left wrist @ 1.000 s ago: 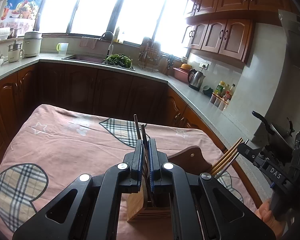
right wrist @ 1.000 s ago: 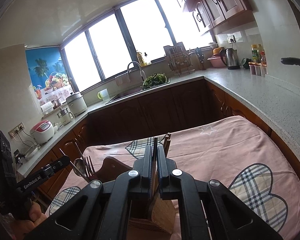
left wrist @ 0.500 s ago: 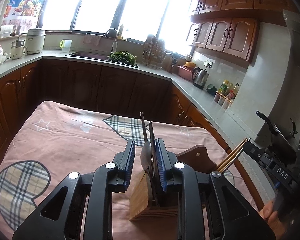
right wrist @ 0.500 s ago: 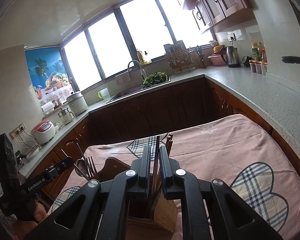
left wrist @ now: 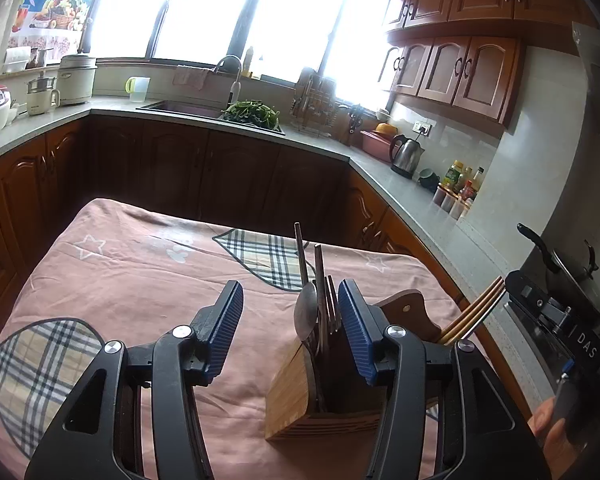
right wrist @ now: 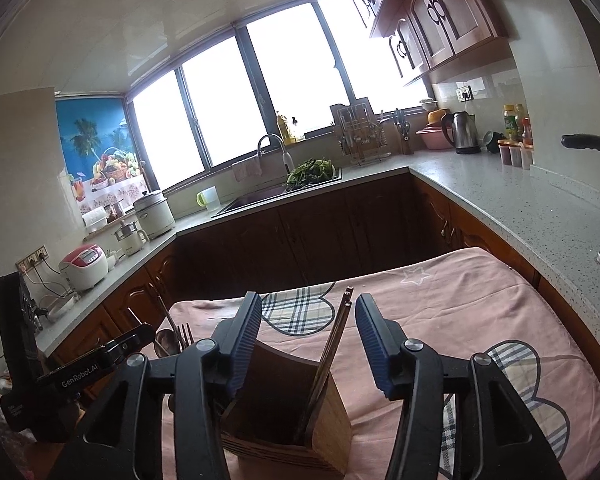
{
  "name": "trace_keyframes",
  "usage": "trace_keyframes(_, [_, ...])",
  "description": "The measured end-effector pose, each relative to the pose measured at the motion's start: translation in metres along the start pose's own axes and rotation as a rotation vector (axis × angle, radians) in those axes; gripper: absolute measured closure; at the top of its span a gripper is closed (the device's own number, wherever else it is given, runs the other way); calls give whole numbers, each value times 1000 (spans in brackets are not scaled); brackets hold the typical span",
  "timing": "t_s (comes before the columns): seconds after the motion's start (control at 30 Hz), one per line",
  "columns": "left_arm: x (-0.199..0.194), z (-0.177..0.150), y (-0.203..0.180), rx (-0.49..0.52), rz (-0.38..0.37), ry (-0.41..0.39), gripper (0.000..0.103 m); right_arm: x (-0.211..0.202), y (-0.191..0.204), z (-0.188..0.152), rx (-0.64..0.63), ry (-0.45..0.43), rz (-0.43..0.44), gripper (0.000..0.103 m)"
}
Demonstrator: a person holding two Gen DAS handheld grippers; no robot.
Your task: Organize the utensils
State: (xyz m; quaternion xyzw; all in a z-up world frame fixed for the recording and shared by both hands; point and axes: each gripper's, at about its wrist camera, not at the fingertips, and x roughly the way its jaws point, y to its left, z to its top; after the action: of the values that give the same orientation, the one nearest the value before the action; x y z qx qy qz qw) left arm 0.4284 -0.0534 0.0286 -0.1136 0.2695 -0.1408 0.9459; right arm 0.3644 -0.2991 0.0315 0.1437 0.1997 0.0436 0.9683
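1. While the left gripper [left wrist: 291, 326] hangs wide open and empty over the wooden utensil holder [left wrist: 290, 394], the spoon [left wrist: 305, 312] and fork [left wrist: 332, 308] stand upright in its left compartment, leaning on the wall, so I'd say they are stowed.
2. From the right wrist, the right gripper [right wrist: 308, 344] also gapes with nothing held; the chopsticks [right wrist: 332, 356] lean in the holder's near compartment on the pink tablecloth [right wrist: 480, 312].

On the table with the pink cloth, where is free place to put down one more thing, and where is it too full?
The pink cloth lies bare left of the wooden utensil holder, out to the plaid heart. Also bare is the stretch right of the holder toward the star print. Crowded: the holder itself, with spoon, fork and chopsticks, both open grippers flanking it.
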Motion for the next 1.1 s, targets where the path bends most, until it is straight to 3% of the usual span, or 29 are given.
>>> trace_keyframes(0.07, [0,0,0,-1,-1,1,49,0,-4,1,15,5,-2,51])
trace_keyframes(0.1, [0,0,1,-1,1,4,42,0,-6,1,22,9,-4,51])
trace_keyframes(0.13, [-1,-1,1,-4,7,6,28,0,-8,0,28,12,-4,51])
trace_keyframes(0.3, [-9,-5,6,-18,31,2,4,-6,-12,-2,46,8,11,29])
trace_keyframes(0.4, [-17,-10,9,-18,43,6,2,-13,-13,-4,58,8,24,15])
trace_keyframes(0.5, [-26,-16,13,-24,47,17,1,-22,-14,-7,73,8,43,8])
trace_keyframes(1.1, [-112,-69,15,5,71,62,0,-92,10,-51,48,65,105,6])
